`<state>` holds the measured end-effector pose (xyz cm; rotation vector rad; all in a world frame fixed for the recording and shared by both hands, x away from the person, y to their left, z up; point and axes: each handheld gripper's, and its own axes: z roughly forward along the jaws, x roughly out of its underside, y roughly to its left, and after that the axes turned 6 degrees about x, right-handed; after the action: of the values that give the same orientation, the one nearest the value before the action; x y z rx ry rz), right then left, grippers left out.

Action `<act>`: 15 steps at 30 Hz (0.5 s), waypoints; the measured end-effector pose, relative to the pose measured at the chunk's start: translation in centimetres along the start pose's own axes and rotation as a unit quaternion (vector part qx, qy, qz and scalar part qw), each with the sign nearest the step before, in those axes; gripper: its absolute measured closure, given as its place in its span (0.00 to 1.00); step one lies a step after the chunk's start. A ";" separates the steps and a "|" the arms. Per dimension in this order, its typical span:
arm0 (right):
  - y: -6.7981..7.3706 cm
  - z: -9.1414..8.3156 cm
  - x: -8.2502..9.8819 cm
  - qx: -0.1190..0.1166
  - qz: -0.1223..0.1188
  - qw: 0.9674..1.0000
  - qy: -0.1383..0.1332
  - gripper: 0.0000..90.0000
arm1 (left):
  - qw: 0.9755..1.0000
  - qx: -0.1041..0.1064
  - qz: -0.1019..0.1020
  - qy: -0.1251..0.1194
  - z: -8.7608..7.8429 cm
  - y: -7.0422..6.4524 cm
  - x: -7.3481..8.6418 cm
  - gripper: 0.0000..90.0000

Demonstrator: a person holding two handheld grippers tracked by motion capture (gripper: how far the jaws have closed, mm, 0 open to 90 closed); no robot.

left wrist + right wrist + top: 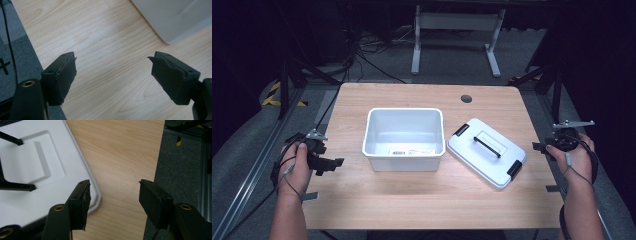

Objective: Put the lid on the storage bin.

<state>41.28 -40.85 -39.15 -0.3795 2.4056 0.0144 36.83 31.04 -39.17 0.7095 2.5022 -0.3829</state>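
- From the high view I see the white bin [404, 136] standing open near the middle of the wooden surface [362, 195], with a small label on its near wall.
- The white lid [486, 152] lies flat just to the right of the bin, turned at an angle, its black handle [487, 144] facing up and black latches at two ends; whether lid and bin touch I cannot tell.
- My left claw [332, 162] hovers at the left edge of the surface, near the bin's left wall but apart from it; nothing stands between them.
- My right claw [539, 147] sits at the right edge of the surface, just beside the lid's far right end.
- The left gripper view gives me what the high view does not: the left claw [112, 75] stands wide with only bare wood between its pads, and a corner of the bin [175, 20] shows at the upper right.
- The right gripper view shows the right claw [113, 200] wide too and holding nothing (one jaw hangs over the rim of the lid [37, 170], the other over the surface's edge), with bare wood in the gap.
- Beyond the surface, the high view shows a grey floor, loose cables [367, 50] and a white frame [457, 30] at the back; a dark round hole [466, 98] sits near the far edge.
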 end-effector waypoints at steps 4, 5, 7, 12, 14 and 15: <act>0.5 -0.3 -0.4 -0.006 -0.008 1.000 -0.009 0.48 | 1.000 -0.002 0.006 0.000 -0.2 -0.1 -0.1 0.23; 0.6 -0.4 -0.5 -0.006 -0.010 1.000 -0.010 0.48 | 1.000 -0.003 0.004 -0.002 -0.2 -0.2 -0.2 0.23; 1.1 -0.9 -0.8 -0.009 -0.016 1.000 -0.017 0.47 | 1.000 -0.004 0.008 0.000 -0.3 -0.6 -0.3 0.23; 2.0 -1.8 -1.4 -0.016 -0.029 0.999 -0.033 0.47 | 1.000 -0.001 0.020 0.000 -0.7 -1.2 -0.6 0.22; 2.4 -2.1 -1.6 -0.019 -0.034 0.998 -0.039 0.47 | 1.000 -0.001 0.024 -0.001 -0.9 -1.4 -0.8 0.22; 2.6 -2.3 -1.8 -0.020 -0.036 0.998 -0.040 0.47 | 1.000 0.000 0.028 0.000 -1.0 -1.5 -0.8 0.22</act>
<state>40.33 -38.12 -36.47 -0.4752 2.3135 0.0442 36.20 29.87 -37.69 0.7783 2.4756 -0.3622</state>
